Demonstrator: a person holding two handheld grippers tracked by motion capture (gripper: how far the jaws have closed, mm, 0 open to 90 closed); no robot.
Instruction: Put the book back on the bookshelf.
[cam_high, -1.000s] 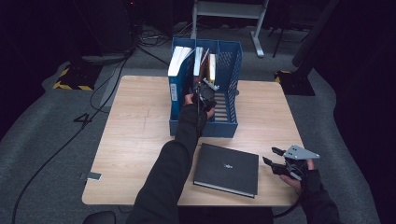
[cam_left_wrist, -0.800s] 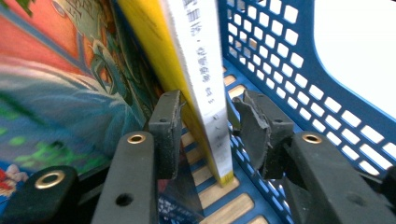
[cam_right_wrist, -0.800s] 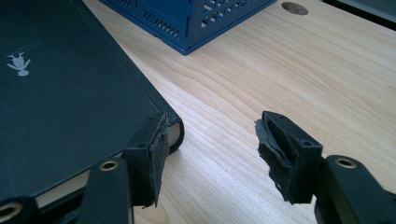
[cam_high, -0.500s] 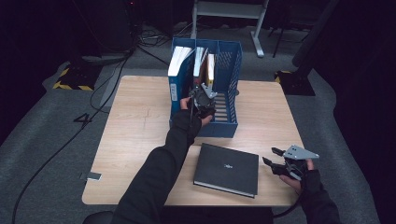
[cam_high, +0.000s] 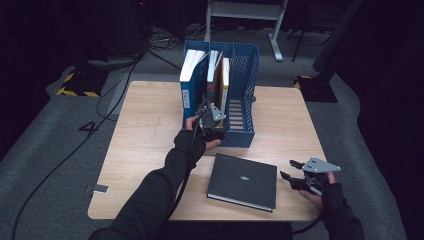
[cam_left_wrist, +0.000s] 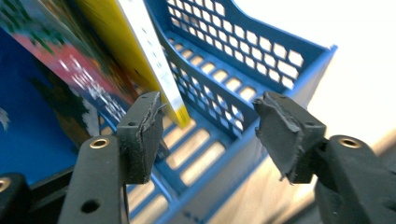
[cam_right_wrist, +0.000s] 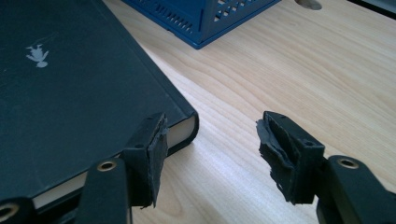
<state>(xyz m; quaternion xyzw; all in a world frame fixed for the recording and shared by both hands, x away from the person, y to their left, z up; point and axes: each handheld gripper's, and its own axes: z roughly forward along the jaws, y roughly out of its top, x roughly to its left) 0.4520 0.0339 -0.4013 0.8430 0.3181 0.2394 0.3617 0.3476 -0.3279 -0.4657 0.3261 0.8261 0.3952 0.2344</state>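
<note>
1. Right gripper (cam_high: 295, 177), jaws apart, waits just beside the black book's (cam_high: 243, 181) corner, likely poised to lift it.
2. Black book lies flat on the table (cam_high: 145, 140).
3. Left gripper (cam_left_wrist: 205, 135), jaws apart, points into the blue rack (cam_high: 245, 100) beside the yellow book (cam_left_wrist: 144, 51).

A blue plastic file rack (cam_high: 242, 100) with perforated walls is set upright on the far middle of the table, divided into slots; its right slot is seen bare, while books are stood in the left and middle slots, among them a thin yellow-covered book (cam_left_wrist: 140, 51) tilted against a divider. A black hardcover book (cam_high: 243, 181) with a small pale emblem on its cover is laid flat and closed near the front edge of the table, just apart from the rack's front.
</note>
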